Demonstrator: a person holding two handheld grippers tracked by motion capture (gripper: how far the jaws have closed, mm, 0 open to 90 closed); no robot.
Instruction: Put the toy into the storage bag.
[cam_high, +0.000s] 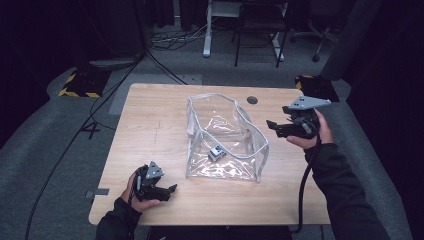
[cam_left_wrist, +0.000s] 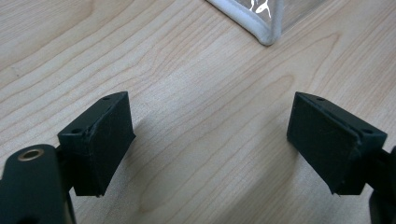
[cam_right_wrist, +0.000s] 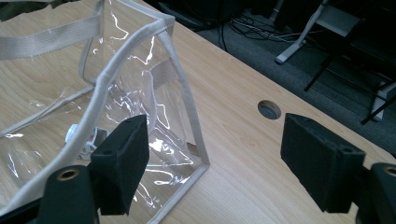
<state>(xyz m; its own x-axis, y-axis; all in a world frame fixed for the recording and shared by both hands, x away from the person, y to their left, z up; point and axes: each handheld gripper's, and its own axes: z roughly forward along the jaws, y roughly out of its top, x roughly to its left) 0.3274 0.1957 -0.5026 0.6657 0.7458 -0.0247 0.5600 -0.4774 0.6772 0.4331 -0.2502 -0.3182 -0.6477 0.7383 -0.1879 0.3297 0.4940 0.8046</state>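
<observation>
Clear plastic bag (cam_high: 226, 136) between open tools, wooden table (cam_high: 150, 130), cable hole (cam_high: 252, 100)

Light wood-grain counter (cam_high: 150, 125) with round cable hole (cam_high: 252, 100) near far edge. Clear plastic bag (cam_high: 222, 137), grey-trimmed, stands open at centre.

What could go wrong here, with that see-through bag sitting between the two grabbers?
The clear bag is floppy plastic standing open on the table, so a push from the right gripper, open beside its wall, might fold it or tip it over. The small object inside could then slide about or spill out. The left gripper, also open, sits near the bag's front corner, and its fingers may slip off the thin white edging.
</observation>
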